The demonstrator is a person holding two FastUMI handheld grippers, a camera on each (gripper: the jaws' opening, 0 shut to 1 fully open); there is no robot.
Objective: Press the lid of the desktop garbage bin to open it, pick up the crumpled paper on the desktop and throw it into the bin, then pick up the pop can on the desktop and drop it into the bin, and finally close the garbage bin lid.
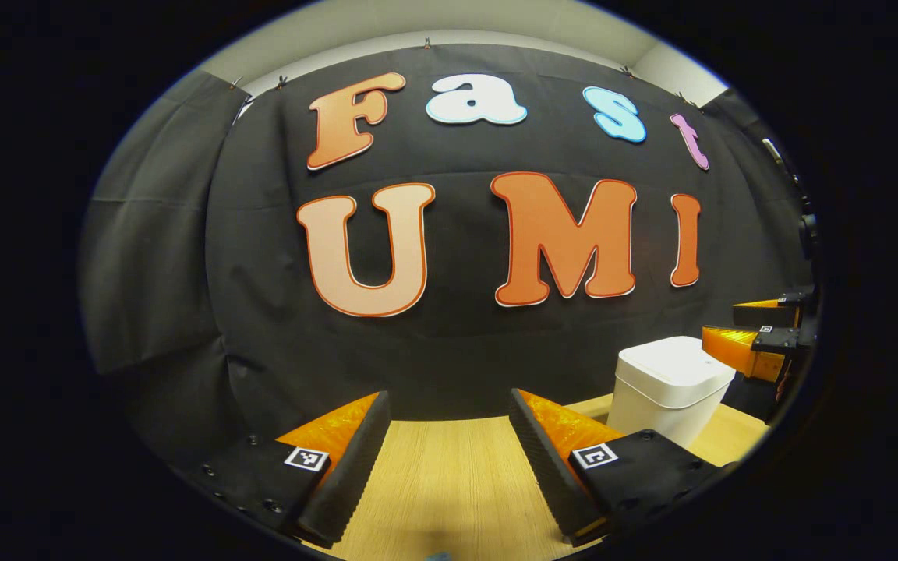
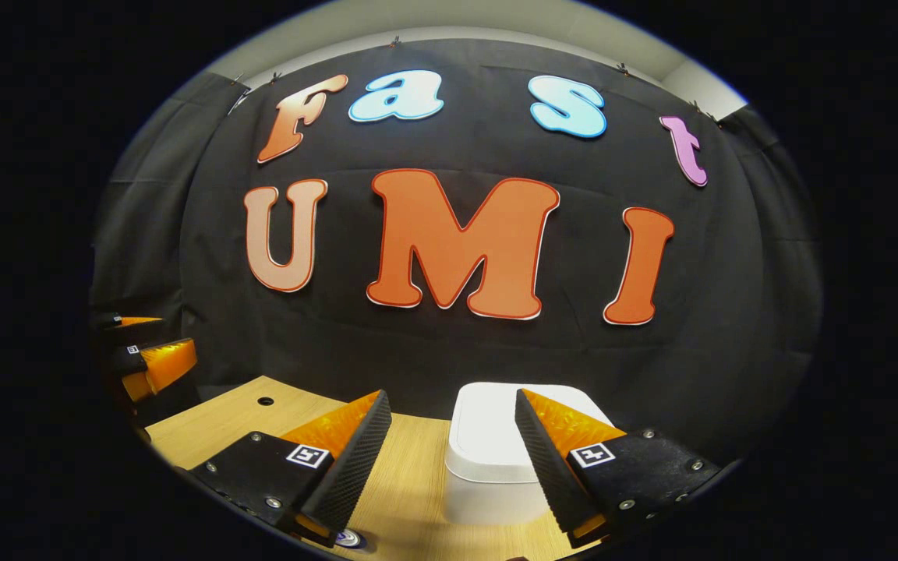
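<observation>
A: In the left gripper view, the left gripper is hanging released at lower centre over the pale wooden desktop; the white square plastic bin, lid down, is sitting lower right.

B: In the right gripper view, the right gripper is gaping, grasping nothing, just before that bin. Paper and can aren't identifiable, so the closed lid is fitting either end of the task.

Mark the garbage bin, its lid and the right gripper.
garbage bin (image 1: pixel 655 421), left gripper view, on its front wall.
lid (image 2: pixel 488 436), right gripper view, on its closed top.
right gripper (image 2: pixel 449 401), right gripper view, midway between its open fingertips.
</observation>
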